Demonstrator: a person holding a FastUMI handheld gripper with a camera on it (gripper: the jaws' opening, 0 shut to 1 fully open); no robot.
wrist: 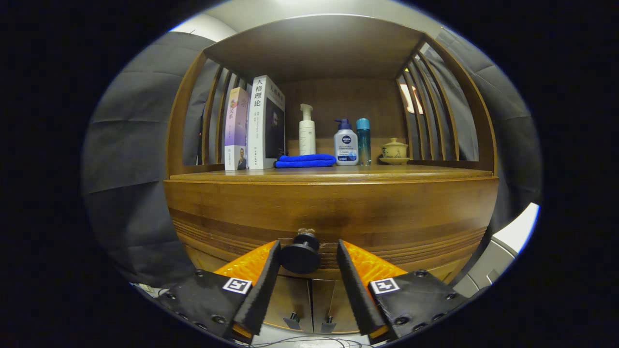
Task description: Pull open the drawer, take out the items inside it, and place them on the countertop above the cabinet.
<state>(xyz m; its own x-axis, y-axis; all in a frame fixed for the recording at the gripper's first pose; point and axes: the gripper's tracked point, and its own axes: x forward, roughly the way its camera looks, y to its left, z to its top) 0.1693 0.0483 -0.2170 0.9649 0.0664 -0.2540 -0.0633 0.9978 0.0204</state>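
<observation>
A wooden cabinet faces me, its drawer front (333,212) closed under the countertop (333,173). A round black knob (301,255) juts from the drawer's lower middle. My gripper (308,251) is open, its fingers either side of the knob: the left fingertip (274,251) sits right beside it, the right fingertip (342,251) stands a gap away. Neither presses on it. The drawer's inside is hidden.
On the countertop stand two upright books (255,126), a folded blue cloth (305,160), a white pump bottle (306,131), a blue-capped pump bottle (346,144), a teal bottle (363,140) and a lidded cup on a saucer (394,151). Two lower cabinet doors with small handles (310,320) sit below the drawer.
</observation>
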